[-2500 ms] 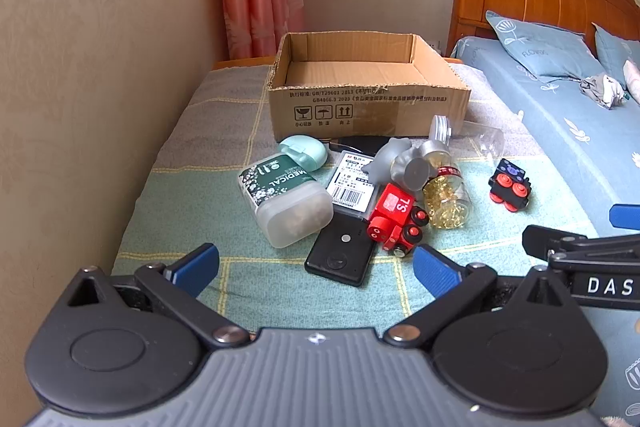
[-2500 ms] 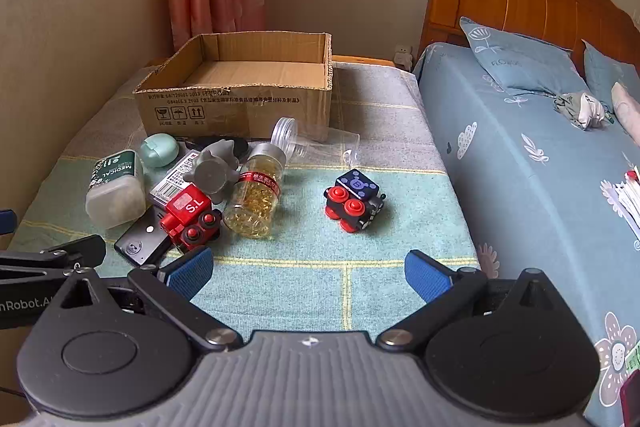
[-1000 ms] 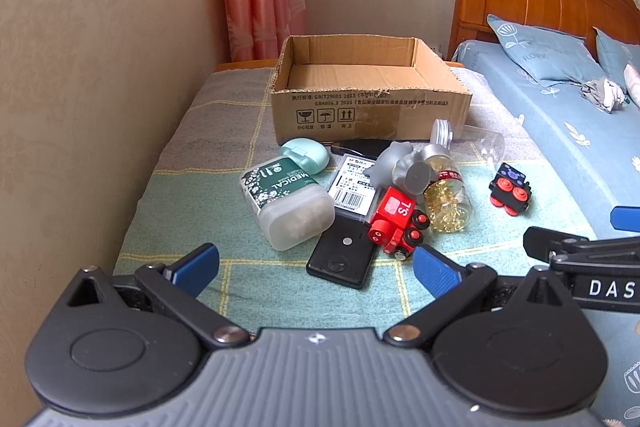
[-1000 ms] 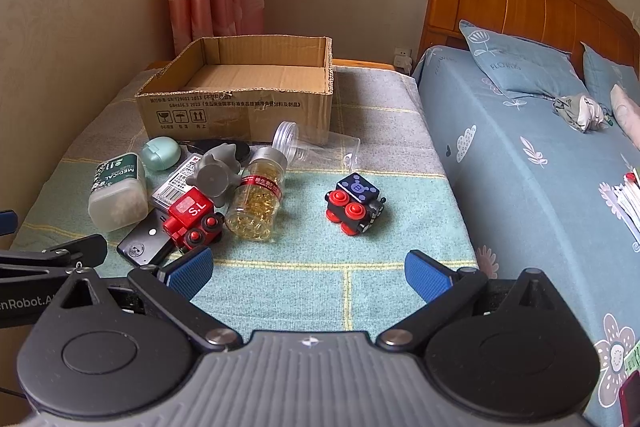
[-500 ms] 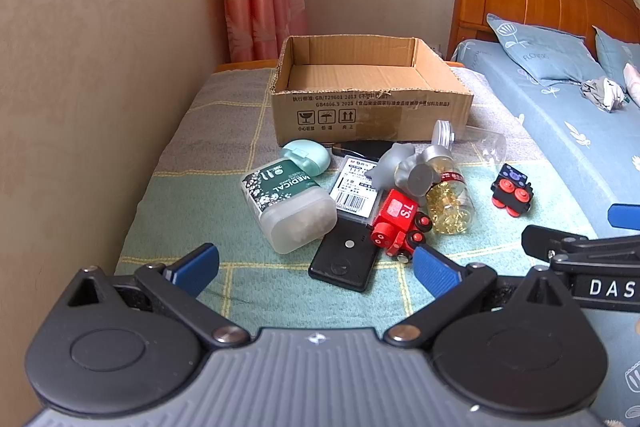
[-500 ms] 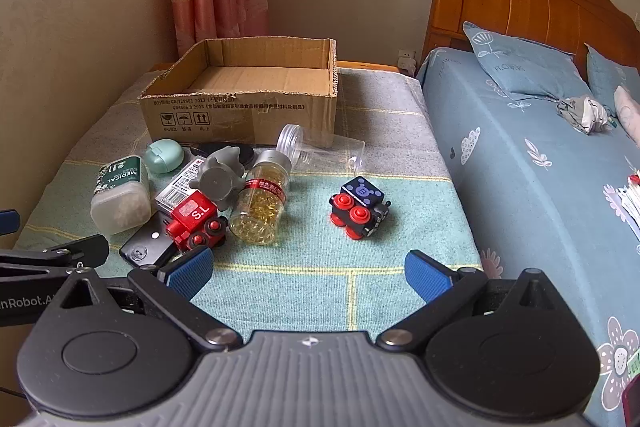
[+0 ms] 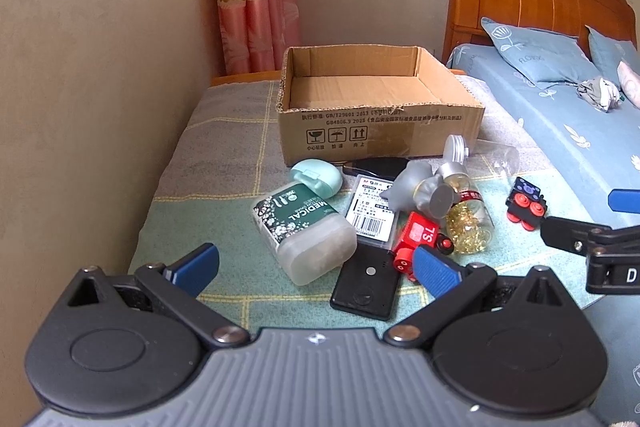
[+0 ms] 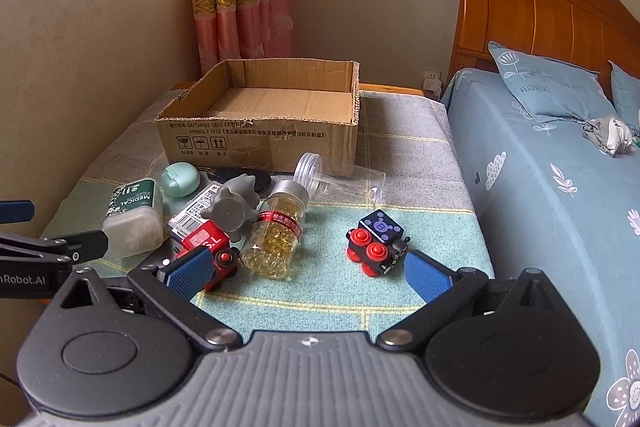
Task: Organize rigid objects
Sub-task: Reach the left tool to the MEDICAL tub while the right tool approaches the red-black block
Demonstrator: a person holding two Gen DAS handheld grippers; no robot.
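From the left wrist view, the left gripper (image 7: 316,269) hangs wide apart and empty over the blanket, the white bottle (image 7: 306,231) lying dead ahead on its side, long axis slanting away to the left, the black card (image 7: 367,285) just right of it.

Over to the right wrist view: the right gripper (image 8: 310,273) gapes too, holding nothing, with the black toy car (image 8: 376,242) just off its right finger (likely its pick). The cardboard box (image 8: 260,143) waits empty beyond.
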